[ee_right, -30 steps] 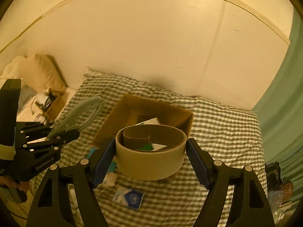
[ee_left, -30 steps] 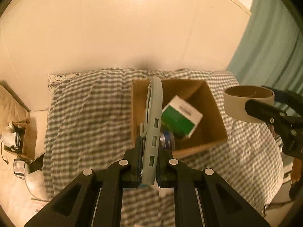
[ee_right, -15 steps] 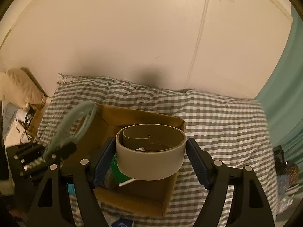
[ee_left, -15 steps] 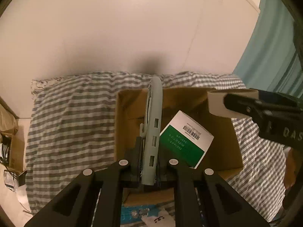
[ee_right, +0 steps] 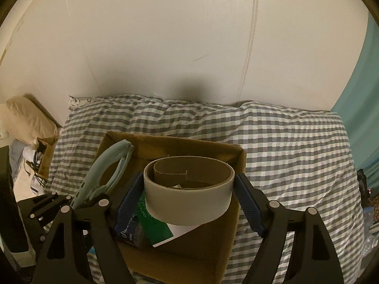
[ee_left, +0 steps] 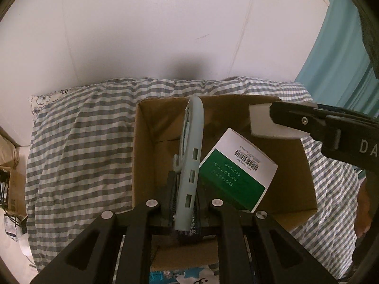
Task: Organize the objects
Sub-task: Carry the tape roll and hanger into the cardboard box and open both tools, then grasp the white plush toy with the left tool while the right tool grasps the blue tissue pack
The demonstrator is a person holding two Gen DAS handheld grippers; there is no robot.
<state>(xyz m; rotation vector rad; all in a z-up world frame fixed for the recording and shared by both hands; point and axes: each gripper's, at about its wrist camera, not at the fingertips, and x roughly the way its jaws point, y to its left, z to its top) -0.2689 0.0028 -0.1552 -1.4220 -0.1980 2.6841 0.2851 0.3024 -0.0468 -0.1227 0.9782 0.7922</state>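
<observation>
A brown cardboard box [ee_left: 305,177] lies open on a checked bedspread [ee_left: 78,156]. My left gripper [ee_left: 187,203] is shut on a pale blue plastic hanger-like tool [ee_left: 191,146], held upright over the box's left half; it also shows in the right wrist view [ee_right: 104,170]. My right gripper [ee_right: 189,196] is shut on a wide roll of tape [ee_right: 189,194], held above the box [ee_right: 239,158]; the roll also shows in the left wrist view [ee_left: 263,123]. A green and white carton [ee_left: 236,175] leans inside the box.
A white wall rises behind the bed. A teal curtain [ee_left: 341,66] hangs at the right. A small open carton with cables [ee_right: 45,151] and a pillow [ee_right: 26,120] lie left of the bed. A blue packet [ee_left: 180,274] lies in front of the box.
Both grippers have moved forward over the box with their loads. The tape roll now hangs above the box's right side and the blue tool over its left half.
</observation>
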